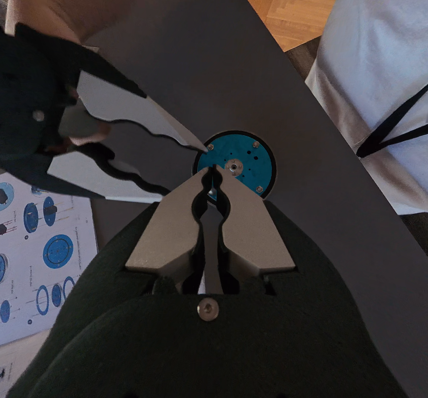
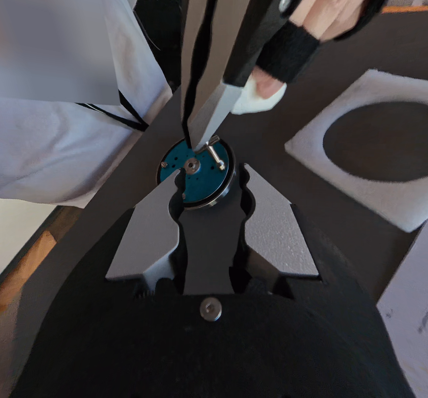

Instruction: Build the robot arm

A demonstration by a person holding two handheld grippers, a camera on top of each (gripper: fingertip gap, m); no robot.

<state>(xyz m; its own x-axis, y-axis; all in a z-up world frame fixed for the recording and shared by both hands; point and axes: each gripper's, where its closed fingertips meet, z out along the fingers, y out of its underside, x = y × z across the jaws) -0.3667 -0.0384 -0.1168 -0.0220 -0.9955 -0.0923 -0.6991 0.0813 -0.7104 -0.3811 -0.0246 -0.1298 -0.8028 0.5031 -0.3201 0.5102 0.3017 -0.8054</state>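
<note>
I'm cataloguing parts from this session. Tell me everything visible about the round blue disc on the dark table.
The round blue disc lies flat on the dark table, seated in a black ring. It looks like anodised metal, with a silver centre hub, small drilled holes and screws near its rim. The left gripper, shut on a small metal T-handled tool, holds it over the disc. The right gripper is open, straddling the disc's edge.

Your left gripper [image 1: 212, 166] and right gripper [image 2: 212, 169] match: matte black bodies, grey wedge-shaped fingers with wavy black inner pads, one silver hex screw [image 2: 210, 309] at centre (a black fabric band [image 2: 288, 54] wraps your finger).
</note>
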